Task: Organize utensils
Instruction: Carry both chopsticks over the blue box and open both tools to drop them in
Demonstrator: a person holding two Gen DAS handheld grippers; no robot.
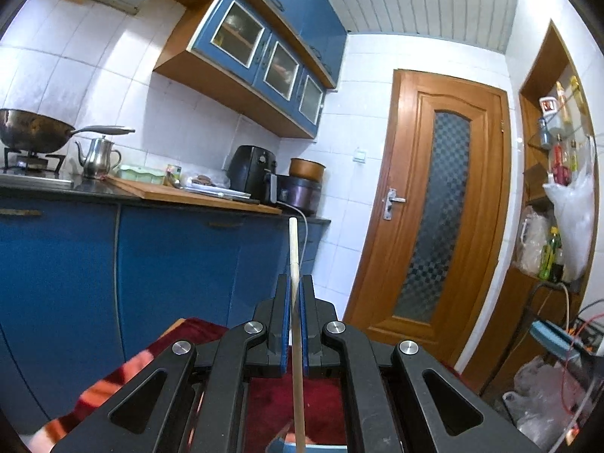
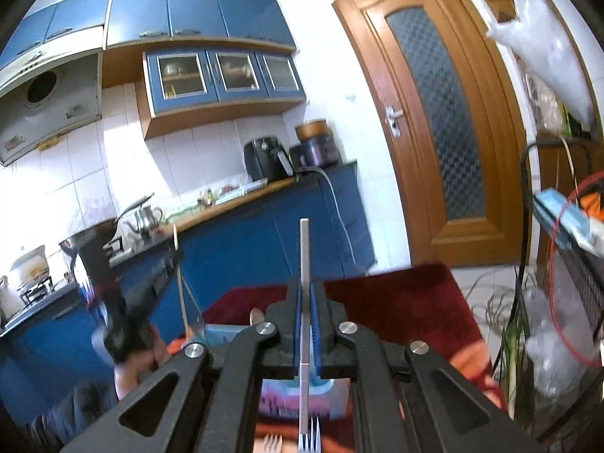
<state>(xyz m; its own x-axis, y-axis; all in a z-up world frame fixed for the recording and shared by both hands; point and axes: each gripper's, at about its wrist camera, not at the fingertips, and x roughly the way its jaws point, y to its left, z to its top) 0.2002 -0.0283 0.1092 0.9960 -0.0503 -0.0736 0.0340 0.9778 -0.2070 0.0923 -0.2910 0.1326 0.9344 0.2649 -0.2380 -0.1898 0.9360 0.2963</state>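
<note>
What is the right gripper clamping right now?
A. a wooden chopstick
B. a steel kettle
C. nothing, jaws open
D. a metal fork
D: the right gripper is shut on a metal fork, its flat handle sticking up past the blue pads and its tines showing below.

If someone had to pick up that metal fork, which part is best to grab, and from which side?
Grip the flat silver metal fork by its straight handle, as the right gripper does: its blue pads close on the handle's two broad faces, tines hanging towards the camera, handle end pointing away. The handle is thin and flat, so coming at it from the sides probably gives the steadiest hold.
</note>
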